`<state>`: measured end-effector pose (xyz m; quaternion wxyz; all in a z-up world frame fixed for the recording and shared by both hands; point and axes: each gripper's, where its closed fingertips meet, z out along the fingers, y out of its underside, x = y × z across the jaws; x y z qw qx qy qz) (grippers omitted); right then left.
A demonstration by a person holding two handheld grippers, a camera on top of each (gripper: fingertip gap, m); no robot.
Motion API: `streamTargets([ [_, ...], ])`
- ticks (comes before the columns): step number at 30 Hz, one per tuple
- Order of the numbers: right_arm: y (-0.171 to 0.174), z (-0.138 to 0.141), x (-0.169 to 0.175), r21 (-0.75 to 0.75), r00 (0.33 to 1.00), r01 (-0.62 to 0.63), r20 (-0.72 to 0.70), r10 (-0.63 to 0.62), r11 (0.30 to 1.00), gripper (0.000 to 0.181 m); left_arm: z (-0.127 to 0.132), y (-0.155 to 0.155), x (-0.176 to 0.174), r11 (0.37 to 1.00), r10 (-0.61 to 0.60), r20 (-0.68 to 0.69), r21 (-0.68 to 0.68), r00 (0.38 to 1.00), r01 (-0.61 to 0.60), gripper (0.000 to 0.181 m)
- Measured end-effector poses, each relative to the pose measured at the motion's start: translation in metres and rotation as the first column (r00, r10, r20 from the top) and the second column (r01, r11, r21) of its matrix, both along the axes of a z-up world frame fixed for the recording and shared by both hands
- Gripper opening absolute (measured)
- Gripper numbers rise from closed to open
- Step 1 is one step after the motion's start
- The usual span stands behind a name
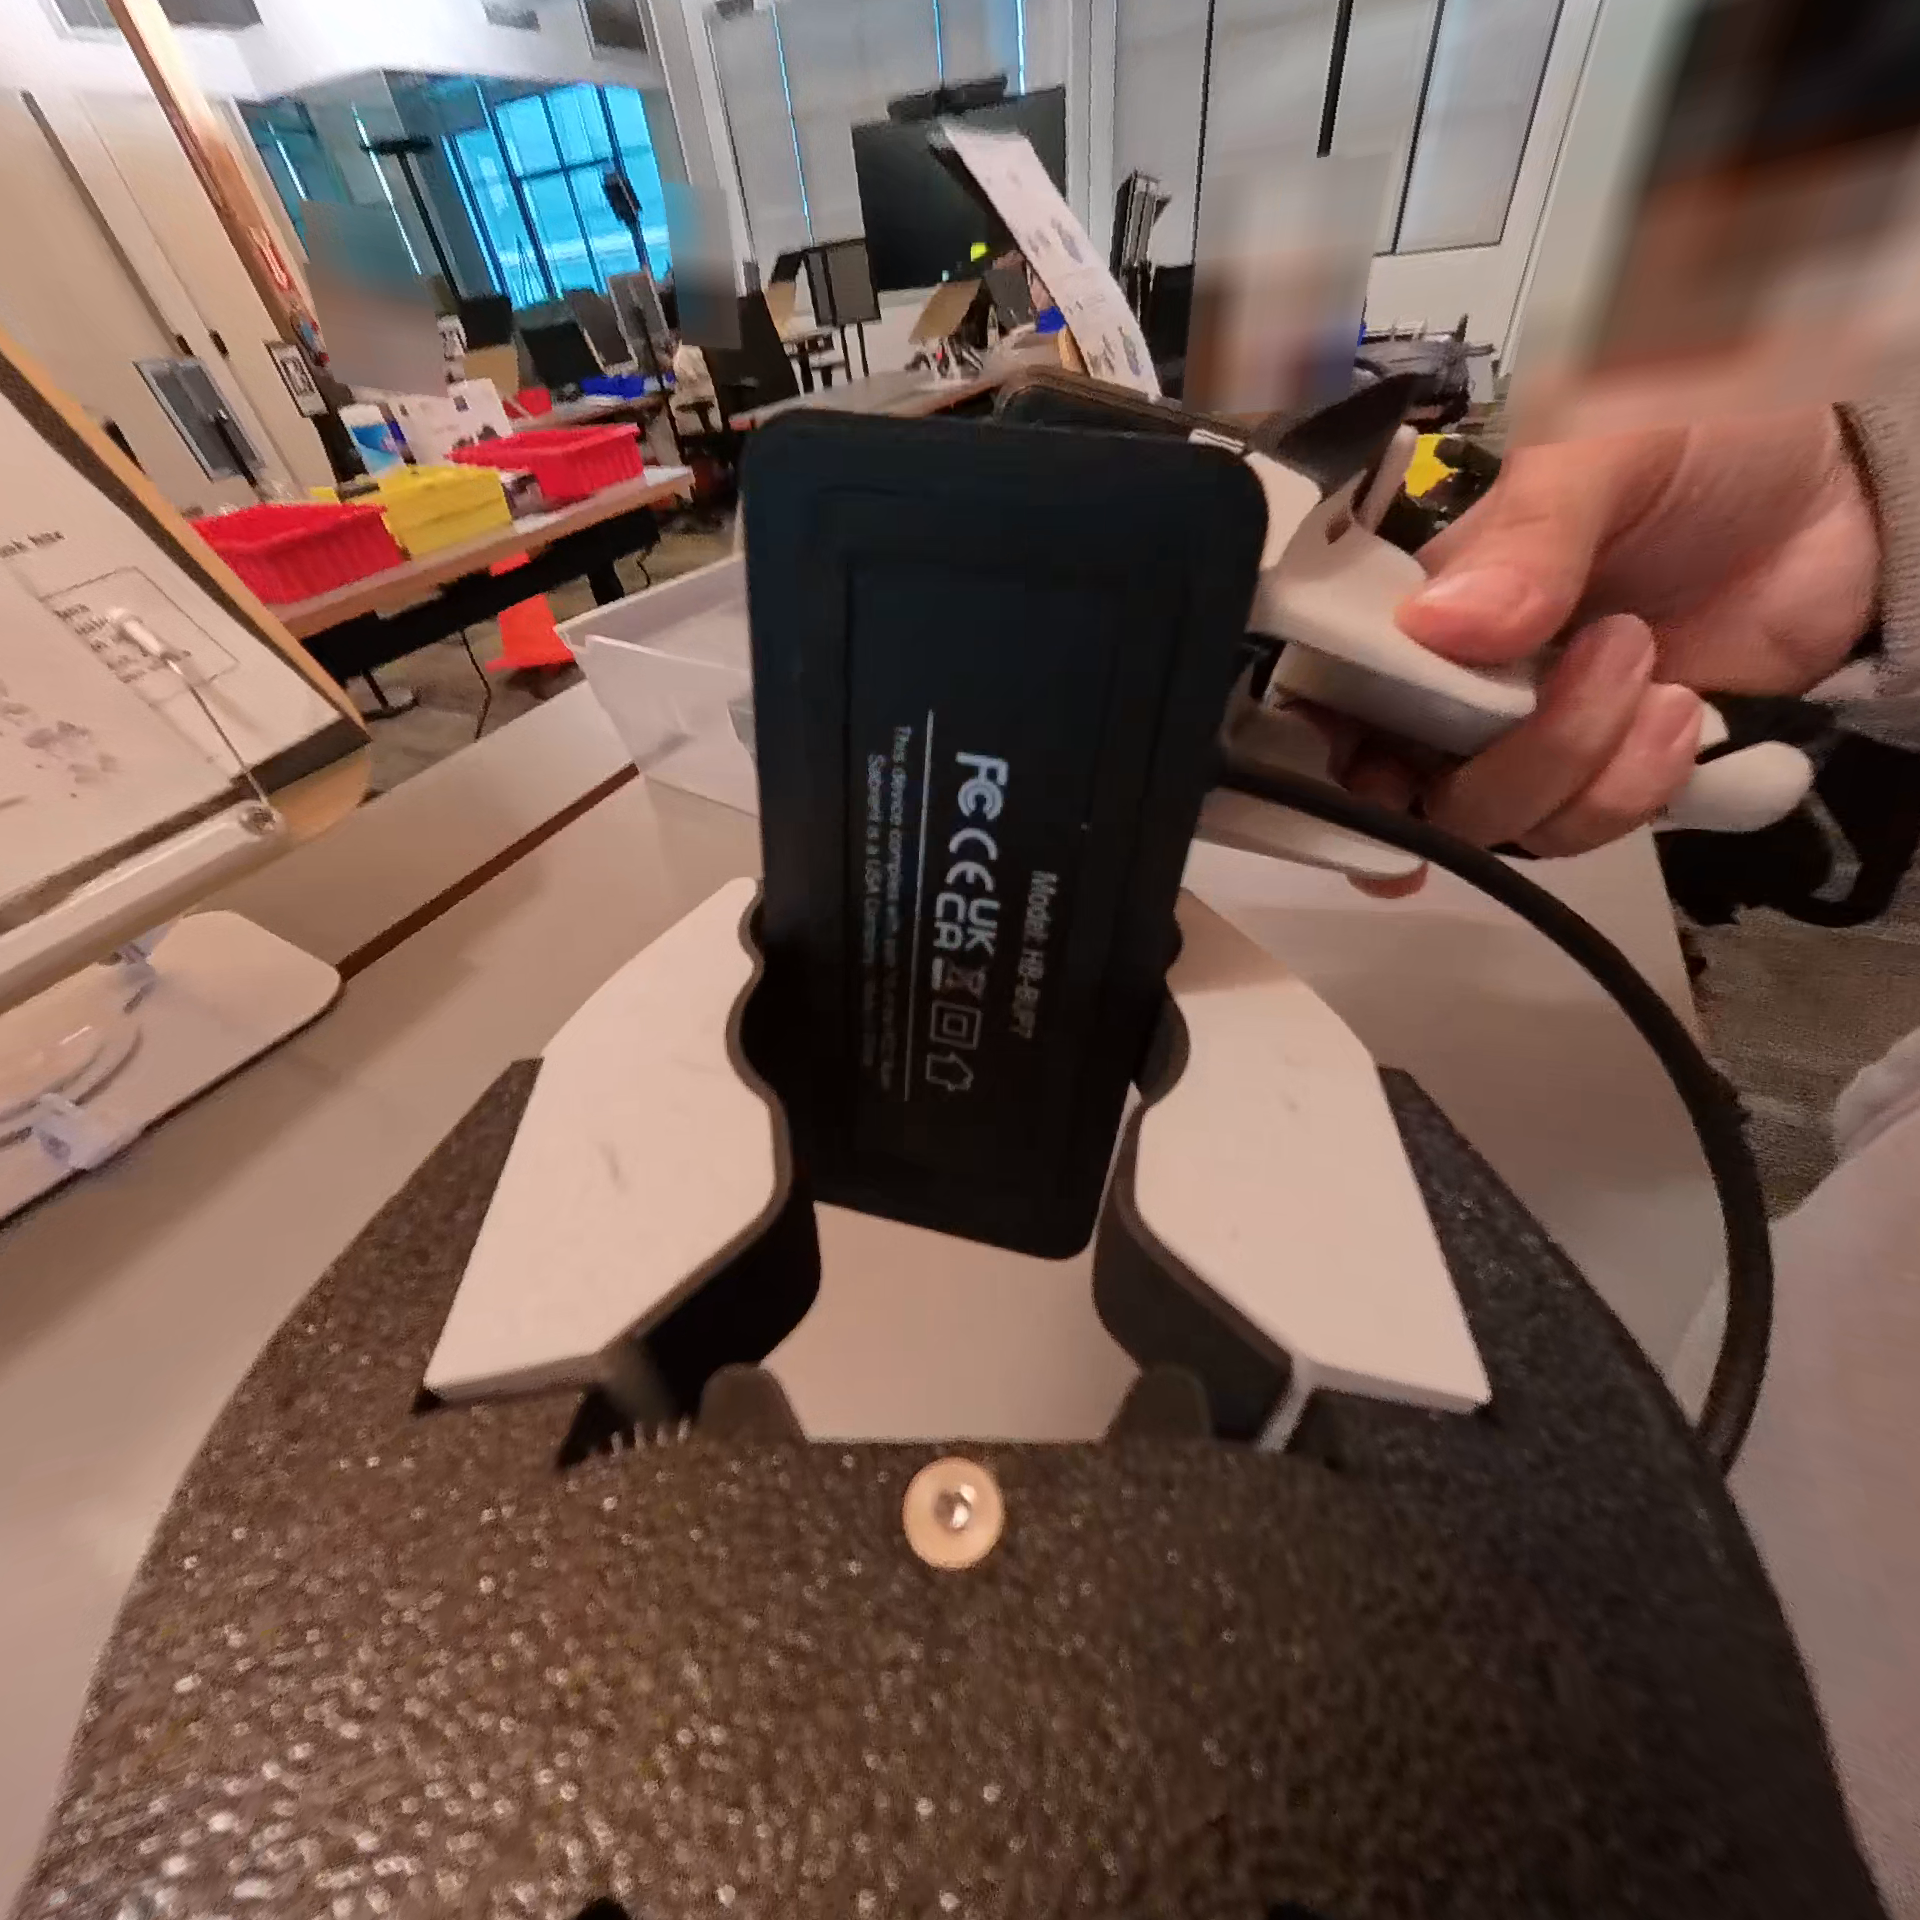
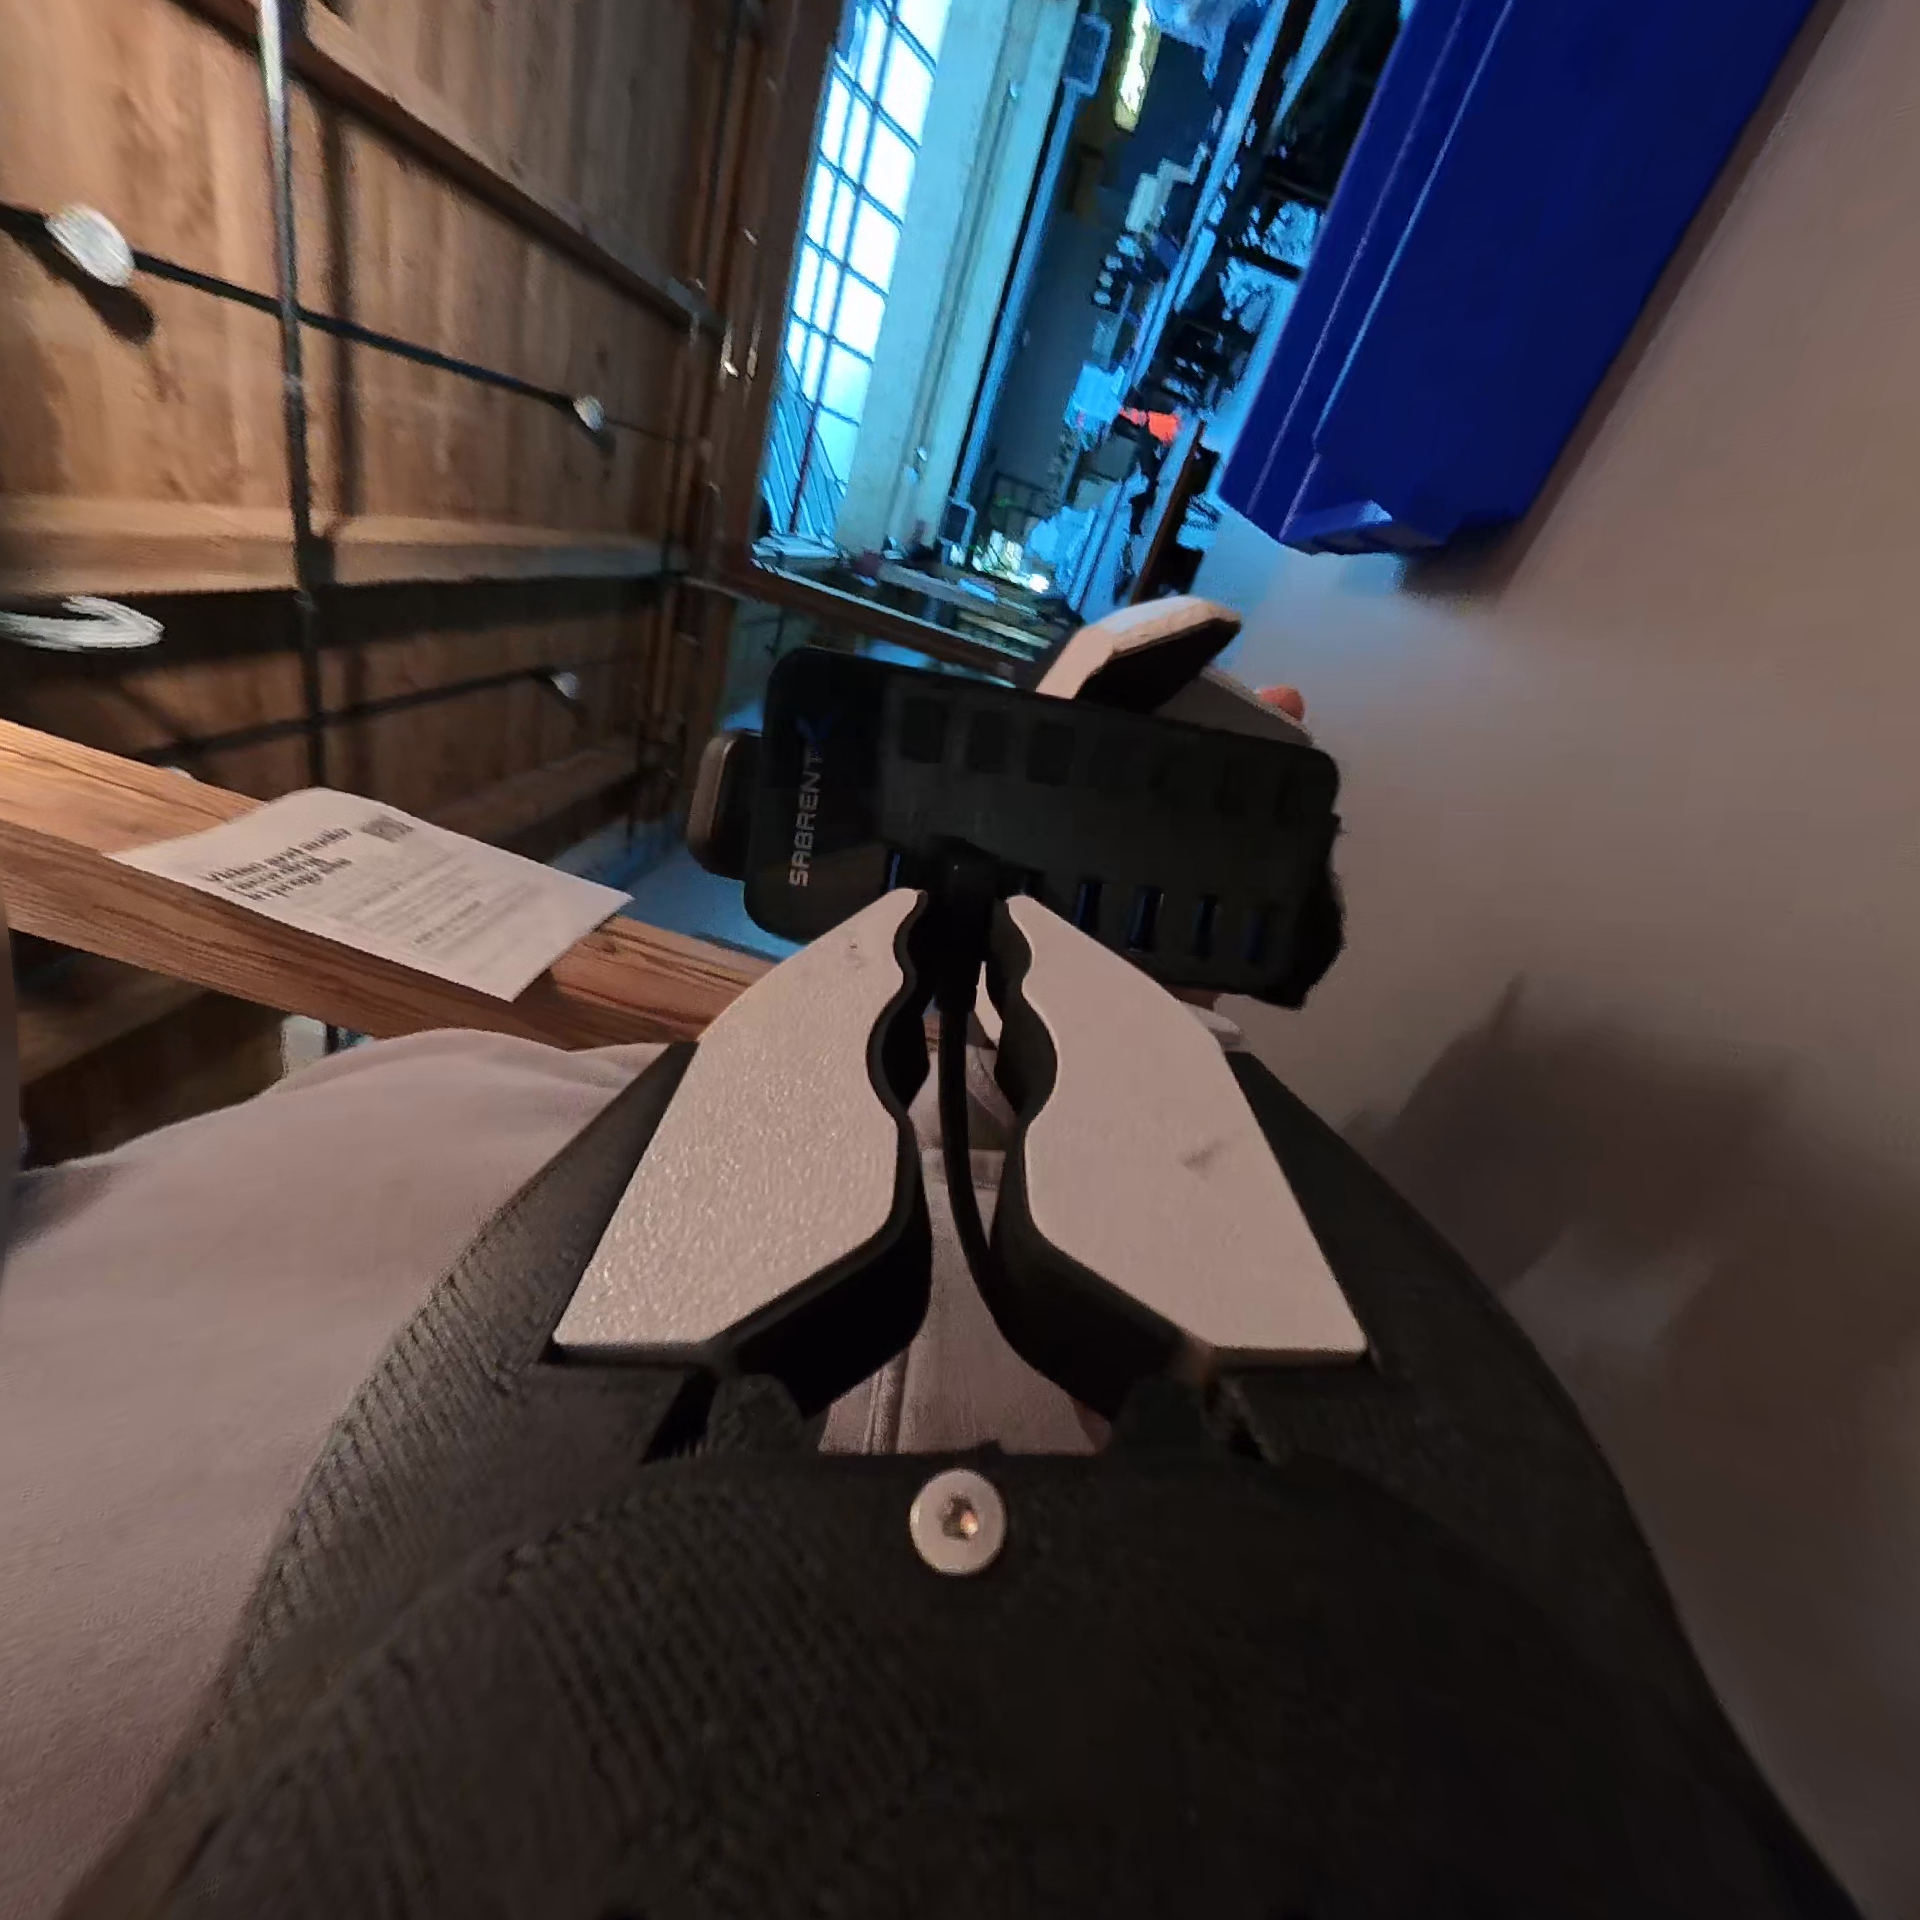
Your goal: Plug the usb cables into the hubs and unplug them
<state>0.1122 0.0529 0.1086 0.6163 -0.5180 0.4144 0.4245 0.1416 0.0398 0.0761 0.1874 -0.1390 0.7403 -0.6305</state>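
We hold the black USB hub [image 1: 997, 821] up in the air with our left gripper [image 1: 961, 1039]. Its two white fingers [image 1: 634, 1174] squeeze the near end of the hub from both sides. In the left wrist view we see the flat back of the hub, smooth and dark, with rounded corners and small white print.

Our right gripper [image 2: 961, 935] pinches the black plug [image 2: 958, 868] of the USB cable [image 2: 961, 1143]. In the right wrist view the plug sits right at a port in the row on the hub's side. It looks plugged in, or very nearly so; we cannot tell how deep it goes. So we think one plug-in is about done. Pulling this cable out is still left, and there are more empty ports beside it, glowing a little blue.

The cable is round, thick and rubbery, and it bends in a big loop on the right in the left wrist view. The gripper fingers are flat white plates with wavy black inner edges. A blue bin [image 2: 1507, 260] sits far off on the pale table [image 2: 1714, 935].
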Motion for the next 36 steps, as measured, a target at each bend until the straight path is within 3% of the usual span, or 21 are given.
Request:
streamTargets([
  [4, -0.004, 0.003, -0.002, -0.008, 0.999, -0.040, -0.003, 0.040, 0.999, 0.010, 0.003, -0.004, -0.002, 0.999, -0.039, 0.023, -0.002, 0.999, 0.039, 0.065],
  [7, -0.002, -0.004, -0.004, -0.072, 0.996, -0.066, 0.054, 0.070, 0.995, 0.010, -0.009, -0.004, -0.005, 0.992, -0.090, -0.014, 0.082, 0.996, 0.091, 0.064],
  [10, 0.002, 0.001, -0.003, -0.061, 0.996, -0.071, 0.058, 0.074, 0.996, 0.009, 0.006, 0.001, -0.008, 0.993, -0.117, -0.031, 0.015, 0.993, 0.117, 0.067],
  [14, 0.002, 0.005, 0.002, -0.088, 0.995, -0.047, 0.087, 0.054, 0.995, 0.009, 0.019, 0.006, -0.008, 0.996, -0.084, 0.007, 0.026, 0.996, 0.084, 0.065],
  [20, 0.005, 0.006, 0.001, 0.024, 0.999, -0.043, -0.024, 0.044, 0.999, 0.009, 0.022, 0.011, -0.007, 0.998, -0.049, 0.127, 0.051, 0.991, 0.042, 0.060],
  [25, 0.006, 0.011, 0.000, 0.092, 0.996, -0.027, -0.078, 0.034, 0.995, 0.009, 0.029, 0.013, -0.010, 0.999, -0.041, 0.134, -0.027, 0.990, 0.045, 0.060],
  [32, 0.005, 0.007, 0.001, 0.080, 0.997, -0.008, -0.071, 0.014, 0.997, 0.009, 0.023, 0.013, -0.009, 0.996, -0.070, 0.077, 0.057, 0.995, 0.066, 0.059],
  [36, 0.003, 0.009, 0.002, 0.058, 0.998, -0.020, -0.051, 0.023, 0.998, 0.009, 0.027, 0.012, -0.008, 0.997, -0.076, 0.087, 0.021, 0.993, 0.075, 0.059],
])
